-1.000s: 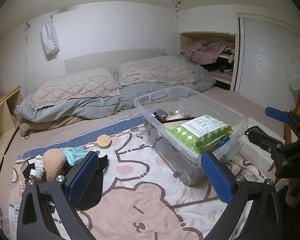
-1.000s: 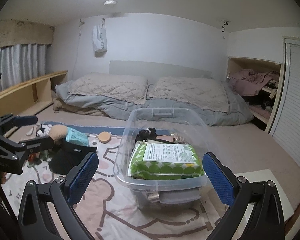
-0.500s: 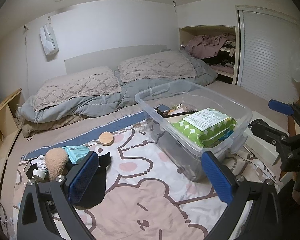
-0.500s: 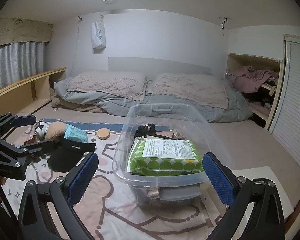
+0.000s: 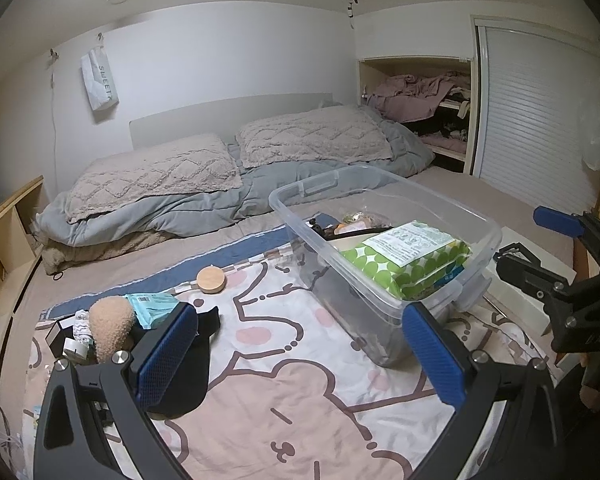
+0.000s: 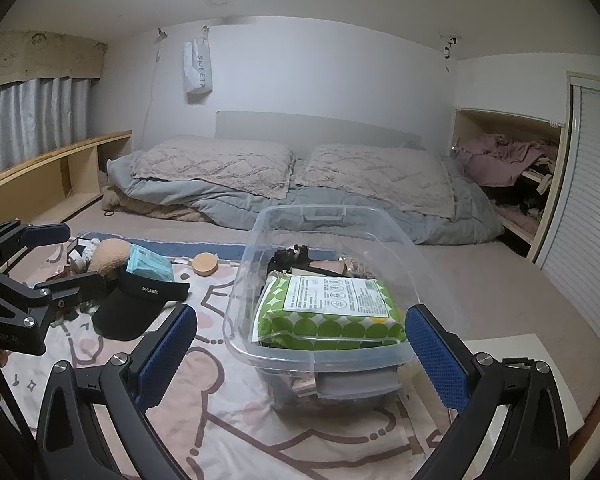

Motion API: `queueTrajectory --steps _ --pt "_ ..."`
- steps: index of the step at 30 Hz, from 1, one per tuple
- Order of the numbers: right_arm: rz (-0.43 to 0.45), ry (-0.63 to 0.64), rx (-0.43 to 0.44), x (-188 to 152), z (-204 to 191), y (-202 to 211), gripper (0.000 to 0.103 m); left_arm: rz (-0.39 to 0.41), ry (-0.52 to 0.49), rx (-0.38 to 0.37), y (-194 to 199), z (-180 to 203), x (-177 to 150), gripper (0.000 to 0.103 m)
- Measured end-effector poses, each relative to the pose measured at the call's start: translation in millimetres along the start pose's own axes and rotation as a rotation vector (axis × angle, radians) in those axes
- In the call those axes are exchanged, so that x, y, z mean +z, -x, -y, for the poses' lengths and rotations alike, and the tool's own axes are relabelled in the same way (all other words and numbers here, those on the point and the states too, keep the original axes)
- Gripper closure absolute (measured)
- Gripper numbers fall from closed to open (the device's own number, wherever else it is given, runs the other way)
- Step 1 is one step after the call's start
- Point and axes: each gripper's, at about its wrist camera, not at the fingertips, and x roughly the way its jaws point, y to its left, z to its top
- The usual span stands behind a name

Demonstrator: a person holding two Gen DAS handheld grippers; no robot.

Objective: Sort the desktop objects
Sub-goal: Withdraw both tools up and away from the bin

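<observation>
Well, clear bin (image 6: 320, 356) w/ green dotted wipes pack (image 6: 328, 312) (white label) atop.

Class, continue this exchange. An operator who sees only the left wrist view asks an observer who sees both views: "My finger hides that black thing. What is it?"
Observer: A black visor, lying flat, with UVLABEL printed on its band.
Operator: Does anything touch it?
Observer: A teal pack lies against the band's far side.
Operator: What's under the wipes?
Observer: Below the wipes, a grey box shows through the bin at its near end.
</observation>
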Motion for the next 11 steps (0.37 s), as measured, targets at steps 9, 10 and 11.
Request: queueTrajectory --steps 9,10,11 --pt "-0.004 0.004 -0.003 -0.6 -1.4 0.4 0.0 0.003 -0.003 0.005 1.7 1.6 0.0 0.0" --pt "-0.004 0.004 -0.002 -0.6 -1.3 0.3 0.0 0.004 -0.003 0.007 1.9 2.0 0.1 0.0" --pt "-0.003 0.004 -0.002 -0.6 -1.2 0.1 0.0 0.005 -0.001 0.007 2.0 2.1 0.5 0.0"
